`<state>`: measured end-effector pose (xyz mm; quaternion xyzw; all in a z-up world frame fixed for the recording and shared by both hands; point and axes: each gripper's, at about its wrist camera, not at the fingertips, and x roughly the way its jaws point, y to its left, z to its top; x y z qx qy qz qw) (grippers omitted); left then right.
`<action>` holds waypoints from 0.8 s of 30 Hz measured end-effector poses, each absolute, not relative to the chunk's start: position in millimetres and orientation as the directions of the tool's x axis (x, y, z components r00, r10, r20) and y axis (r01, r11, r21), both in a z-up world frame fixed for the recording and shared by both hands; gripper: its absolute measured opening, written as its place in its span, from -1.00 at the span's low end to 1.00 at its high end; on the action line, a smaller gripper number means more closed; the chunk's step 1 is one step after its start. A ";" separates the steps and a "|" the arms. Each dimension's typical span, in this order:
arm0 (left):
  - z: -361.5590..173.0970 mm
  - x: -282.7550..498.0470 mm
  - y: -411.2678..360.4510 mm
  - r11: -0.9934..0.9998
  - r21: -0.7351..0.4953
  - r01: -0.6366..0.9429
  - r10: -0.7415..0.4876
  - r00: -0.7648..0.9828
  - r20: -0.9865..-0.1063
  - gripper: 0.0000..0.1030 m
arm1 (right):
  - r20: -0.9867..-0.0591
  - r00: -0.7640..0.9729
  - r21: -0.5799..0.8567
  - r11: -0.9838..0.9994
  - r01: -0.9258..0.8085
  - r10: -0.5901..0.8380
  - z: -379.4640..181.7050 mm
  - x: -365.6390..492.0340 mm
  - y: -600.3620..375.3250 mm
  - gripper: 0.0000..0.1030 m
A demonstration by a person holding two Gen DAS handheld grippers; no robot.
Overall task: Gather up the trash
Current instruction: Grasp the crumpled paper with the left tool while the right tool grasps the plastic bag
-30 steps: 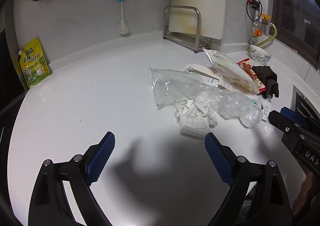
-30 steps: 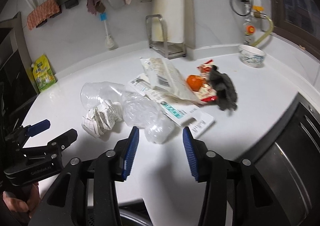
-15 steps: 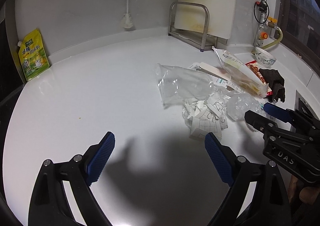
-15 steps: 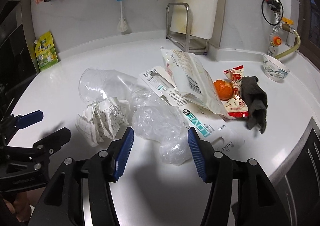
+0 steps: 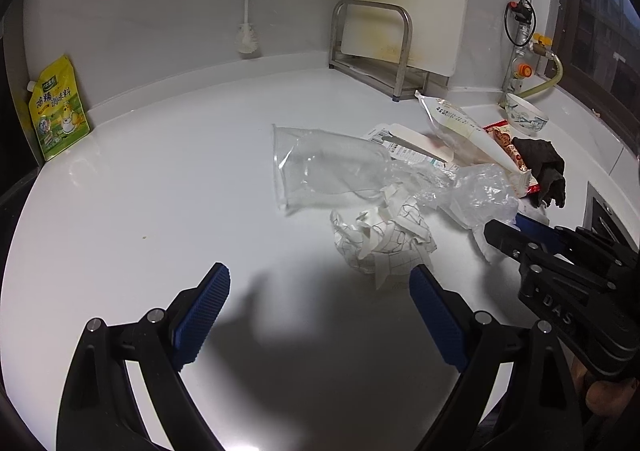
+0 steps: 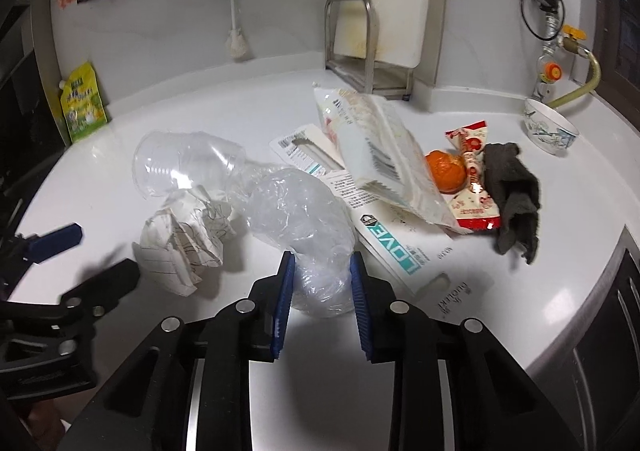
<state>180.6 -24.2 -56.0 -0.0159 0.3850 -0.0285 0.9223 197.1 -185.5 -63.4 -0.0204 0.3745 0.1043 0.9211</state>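
Note:
A heap of trash lies on the white counter (image 5: 160, 187). It holds a crumpled clear plastic bag (image 6: 304, 211), a ball of crumpled grid paper (image 6: 184, 239), a squashed clear cup (image 6: 180, 167), a white snack bag (image 6: 380, 155), a red wrapper (image 6: 476, 179), flat cardboard packs (image 6: 392, 243) and an orange (image 6: 444, 171). My right gripper (image 6: 322, 283) has its jaws half closed around the near end of the plastic bag. My left gripper (image 5: 320, 291) is open and empty, just short of the paper ball (image 5: 384, 239).
A dark rag (image 6: 512, 195) lies right of the heap, a patterned bowl (image 6: 550, 131) behind it. A metal rack (image 6: 360, 55) with a cutting board stands at the back. A yellow pouch (image 5: 56, 107) leans at the far left. The stove edge (image 6: 624, 291) is at right.
My right gripper moved forward onto the plastic bag and its jaws narrowed around it. My left gripper moved closer to the paper ball and stayed open.

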 end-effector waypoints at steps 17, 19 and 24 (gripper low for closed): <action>-70.2 210.4 -61.8 0.999 -0.039 0.031 -0.050 0.669 -0.742 0.74 | -0.626 0.762 0.161 0.984 -0.078 0.163 -40.7 146.5 -246.8 -0.47; -72.1 216.2 -64.7 0.999 -0.031 0.026 -0.040 0.660 -0.750 0.72 | -0.626 0.762 0.171 0.983 -0.073 0.165 -41.8 145.1 -250.2 -0.47; -78.8 225.4 -71.0 0.999 -0.022 0.043 -0.044 0.627 -0.778 0.01 | -0.626 0.763 0.169 0.983 -0.071 0.162 -44.3 141.3 -252.1 -0.48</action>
